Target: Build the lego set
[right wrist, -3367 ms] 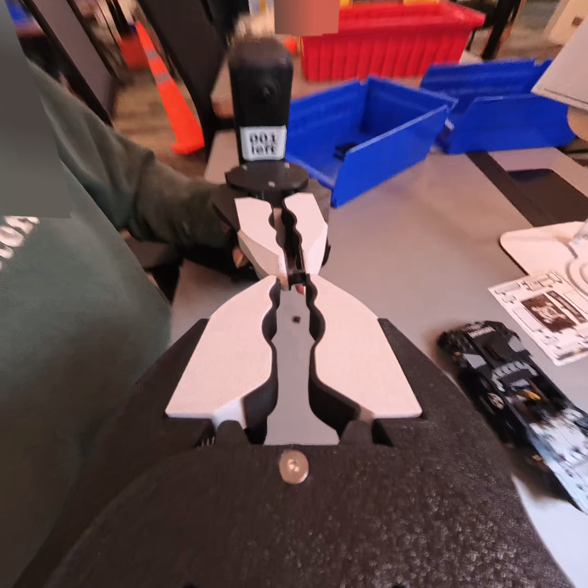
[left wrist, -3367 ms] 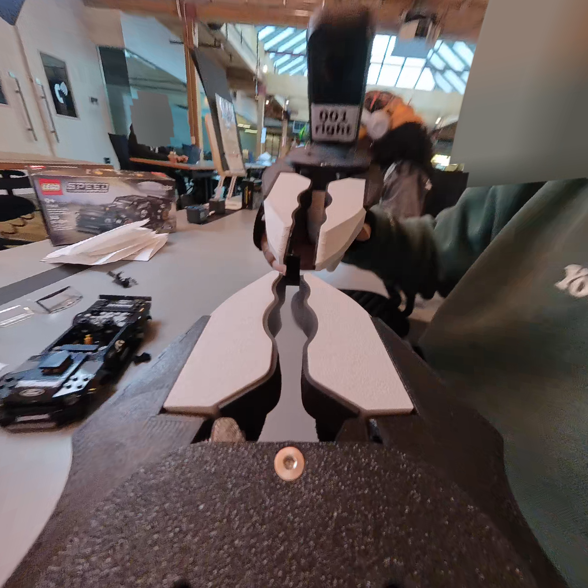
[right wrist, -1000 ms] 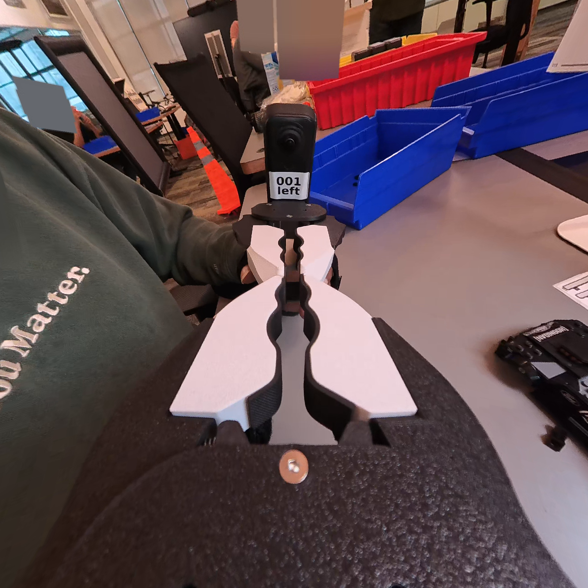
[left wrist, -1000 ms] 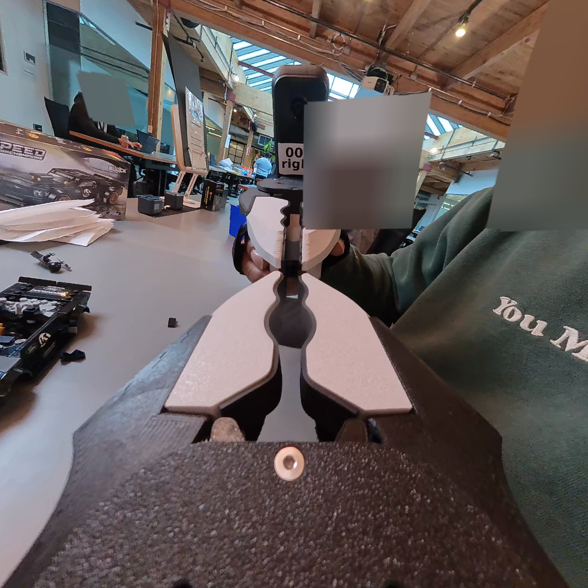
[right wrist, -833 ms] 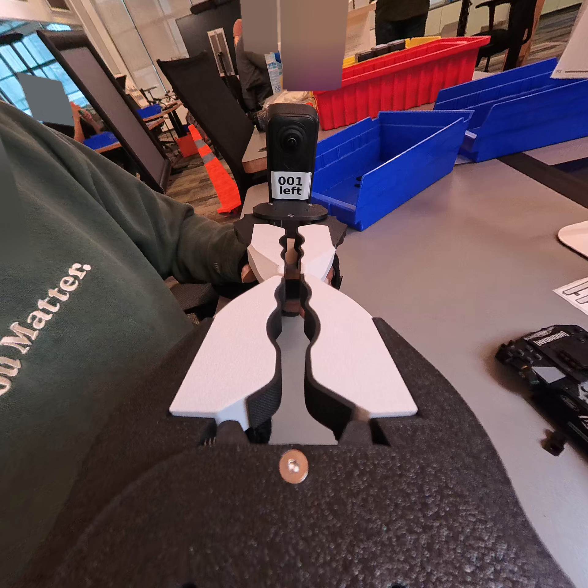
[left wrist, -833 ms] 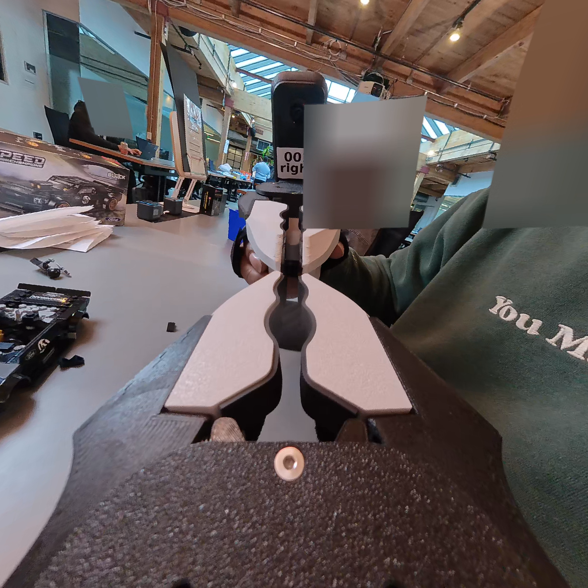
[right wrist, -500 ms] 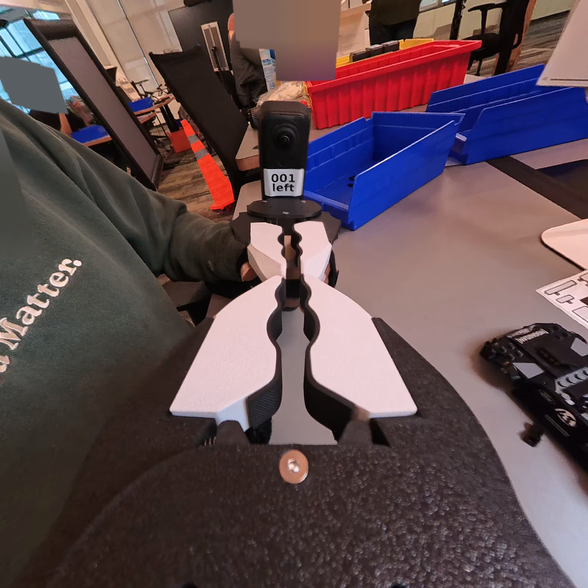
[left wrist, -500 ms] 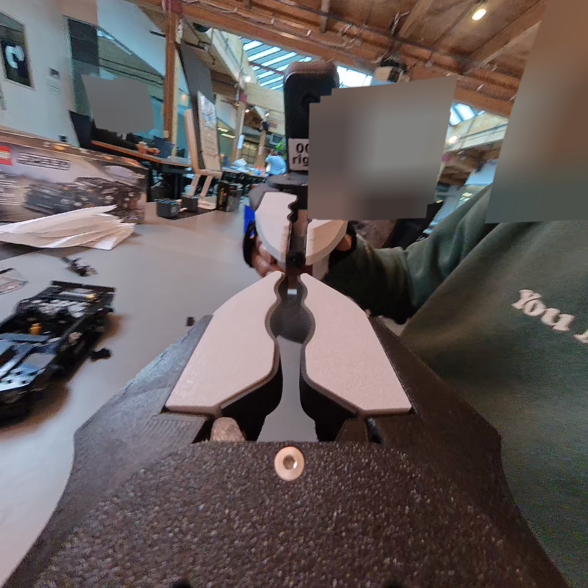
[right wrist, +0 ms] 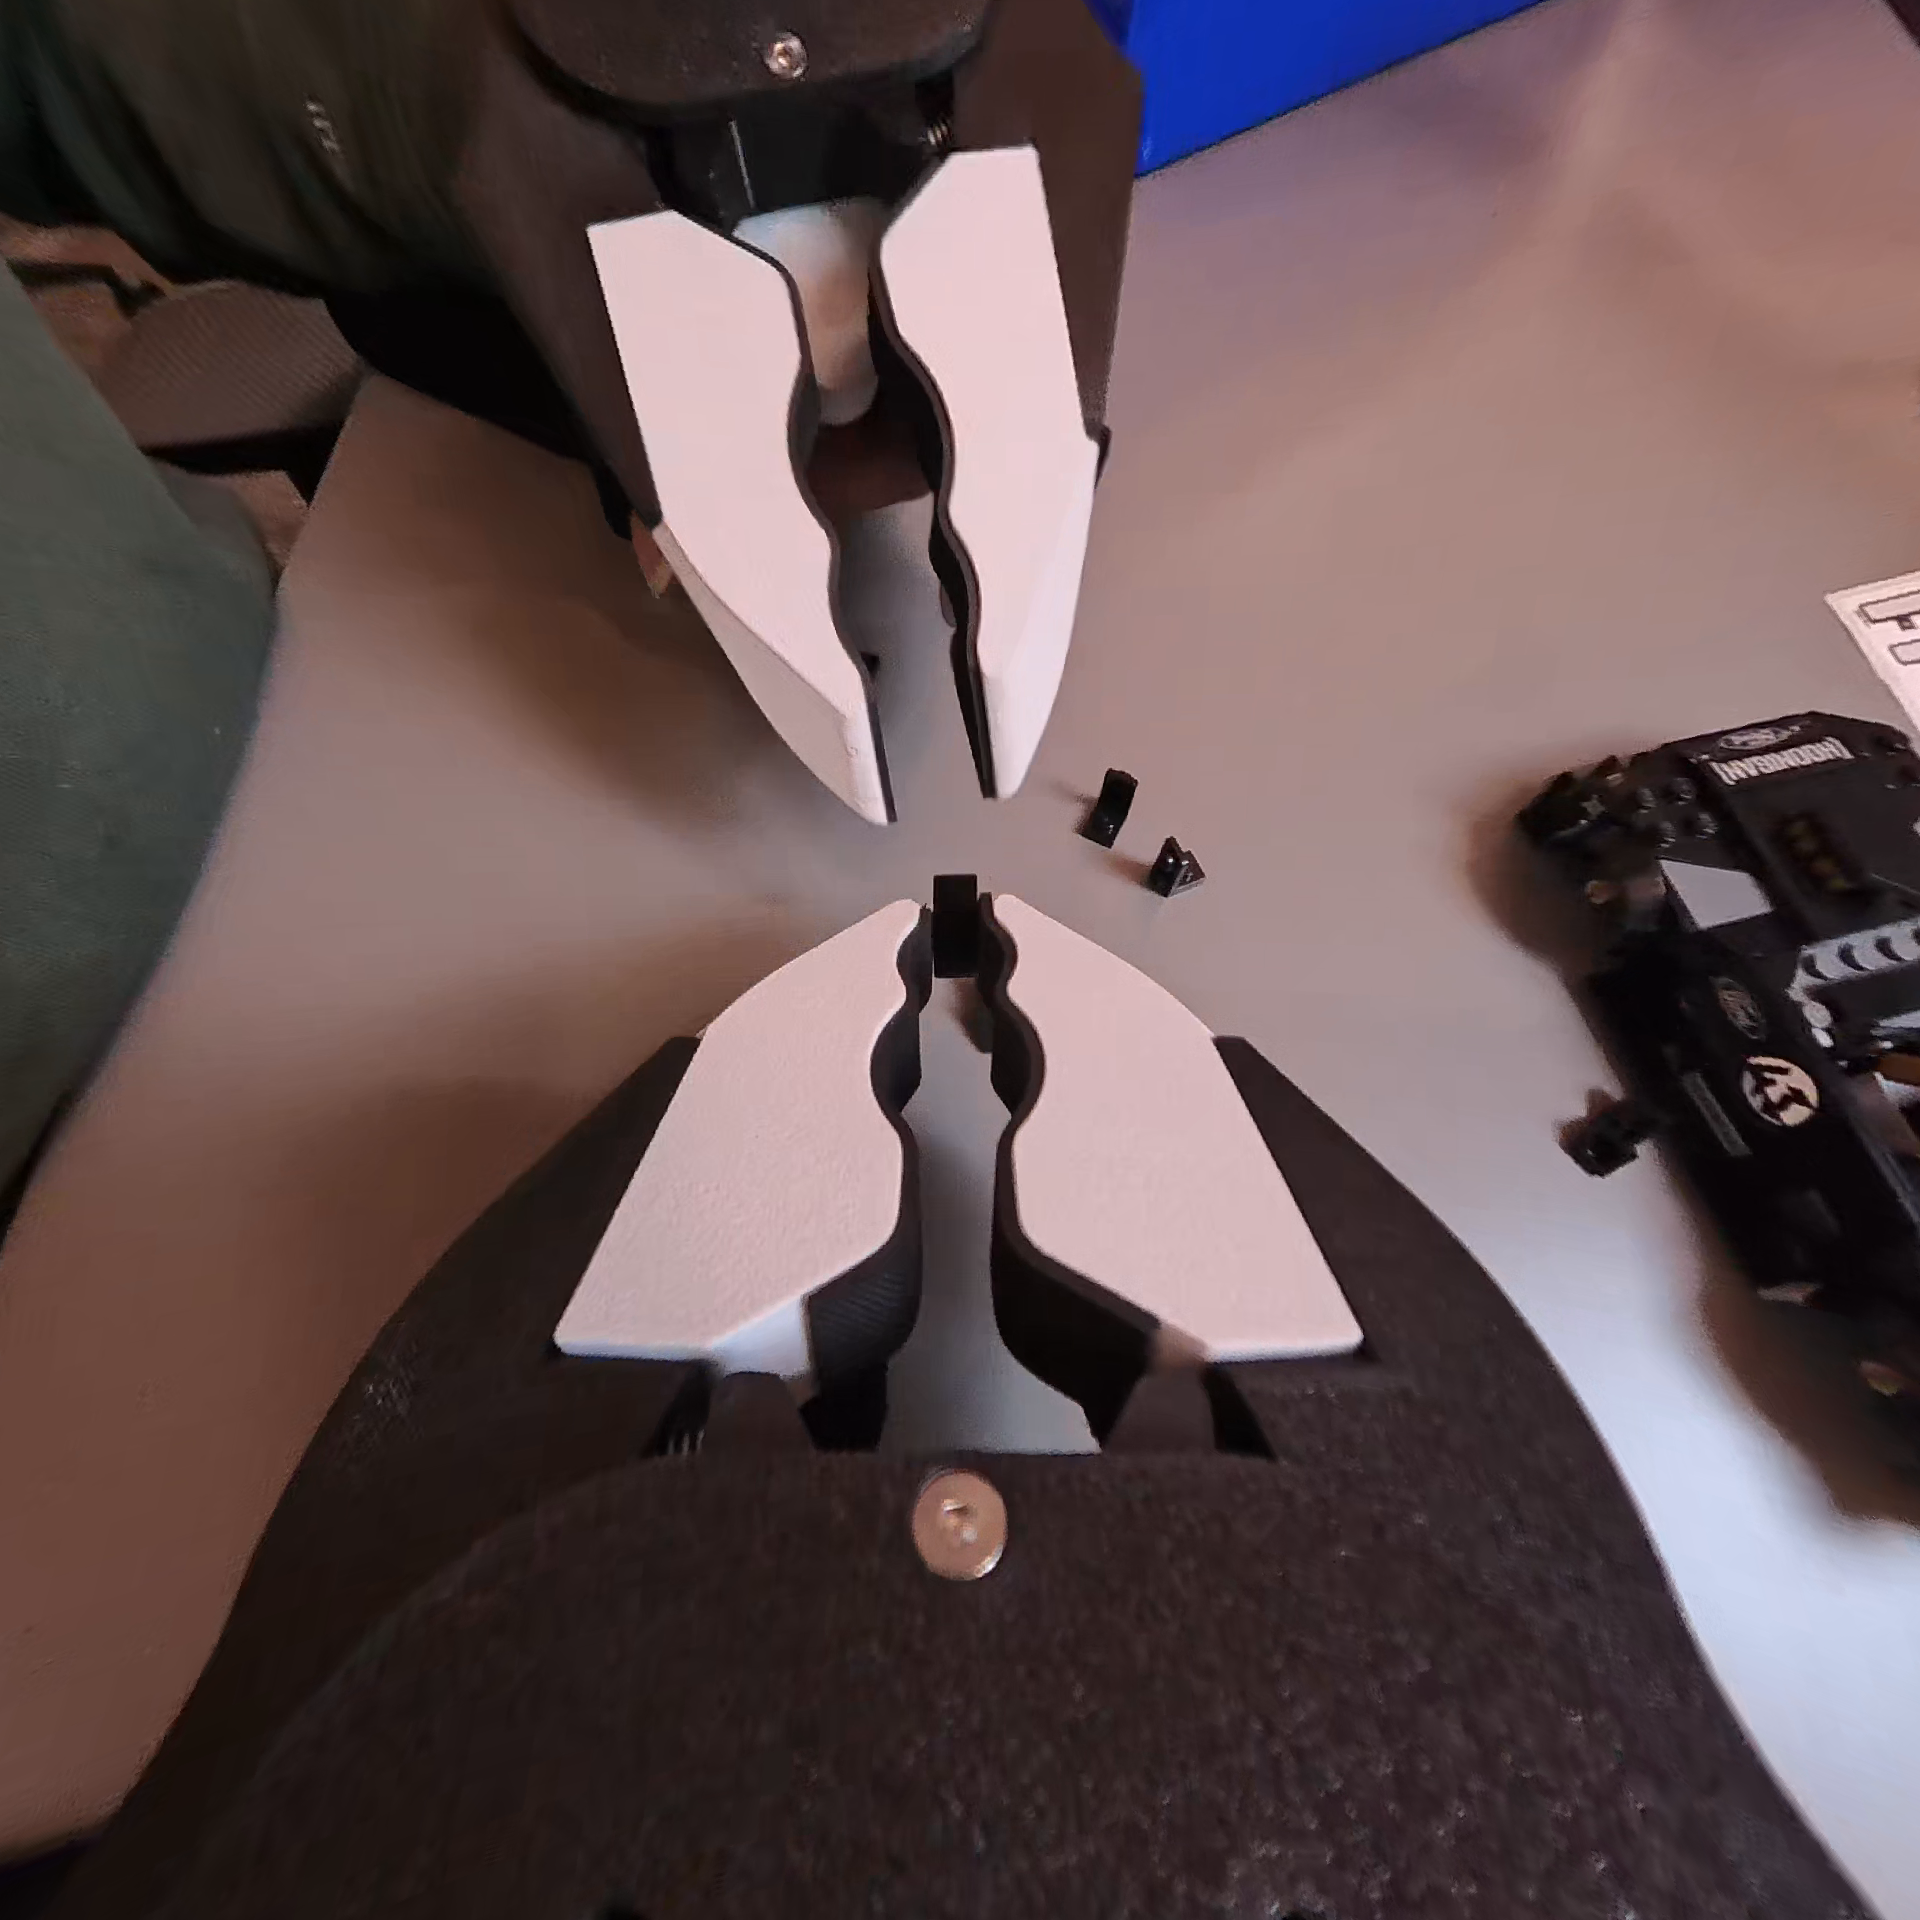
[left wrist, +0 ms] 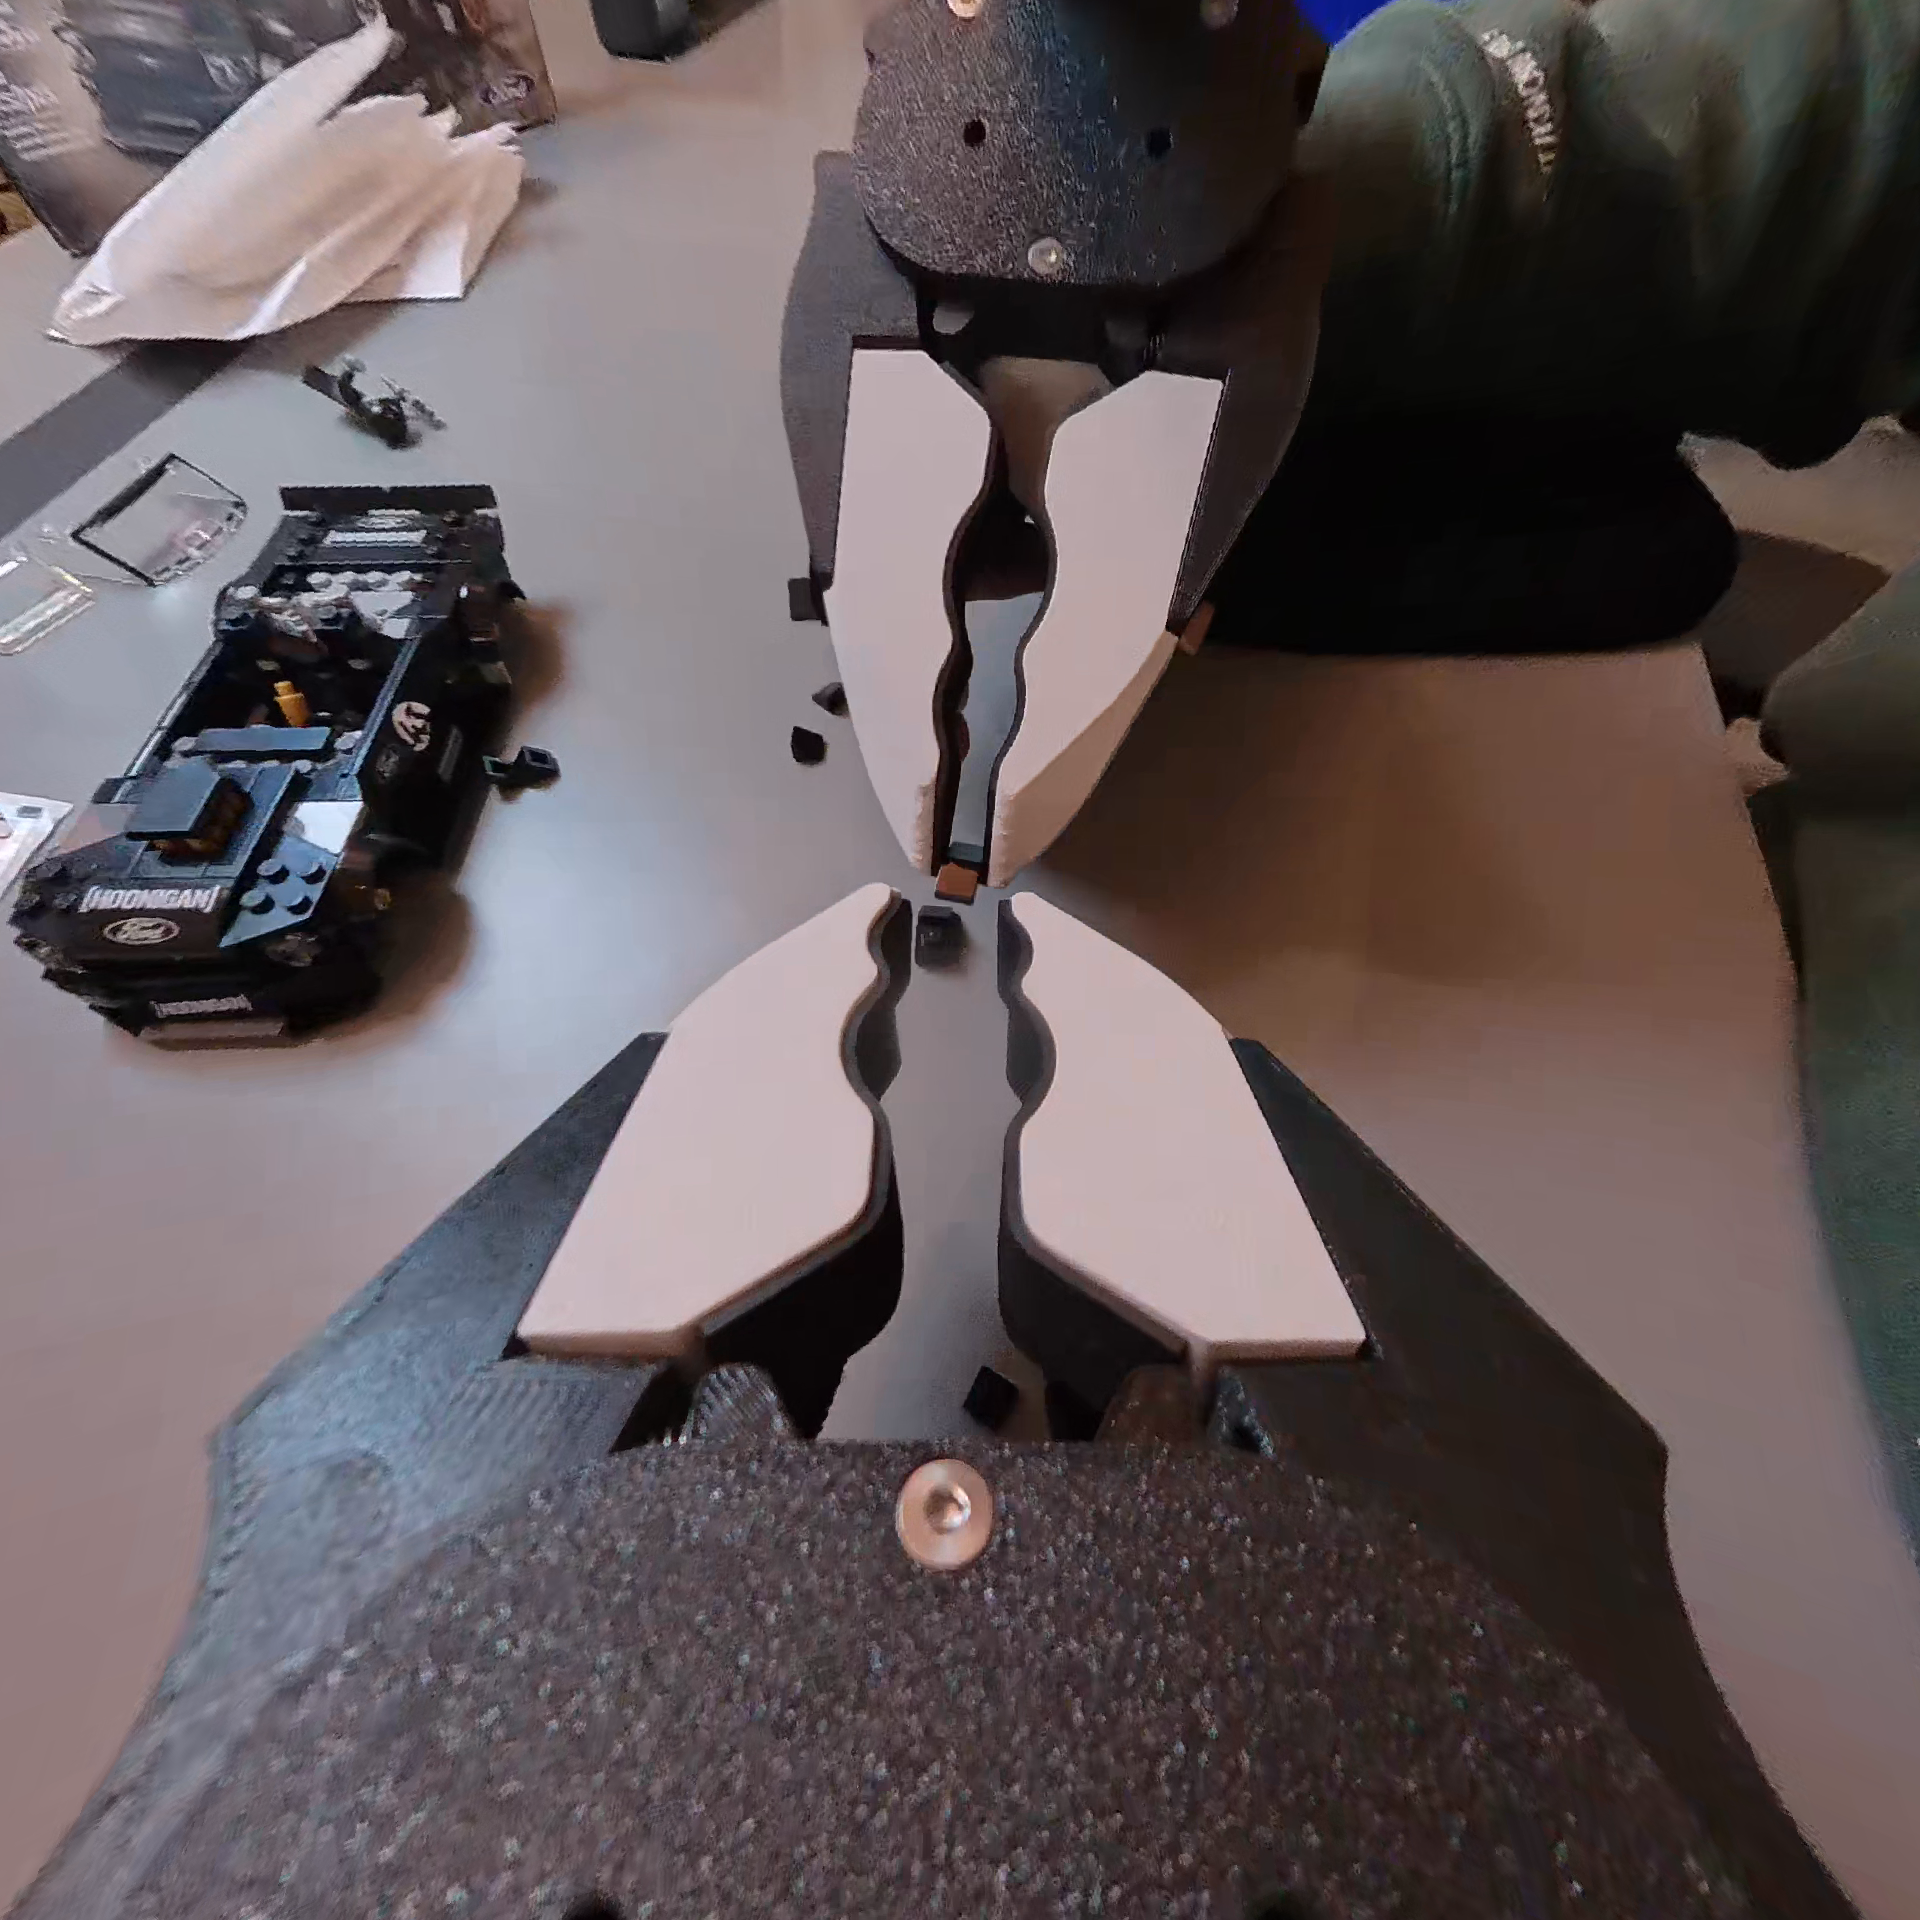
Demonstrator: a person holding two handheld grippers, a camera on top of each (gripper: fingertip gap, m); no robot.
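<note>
Your left tongs (left wrist: 943, 906) are spread with a loose black piece (left wrist: 936, 935) on the surface (left wrist: 644, 499) between their tips. Tip to tip beyond, your right tongs (right wrist: 957, 914) pinch a small black brick (right wrist: 955, 923), probably to mate the two. Farther off, the car (left wrist: 275, 748) waits.

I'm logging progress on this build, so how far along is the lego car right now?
Mostly built: the black lego car has its chassis and printed sides, but its top is open. In hand: the right gripper pinches a small black piece at its fingers, facing the open left gripper. Left: a clear windscreen piece and loose small black bricks on the grey table.
</note>
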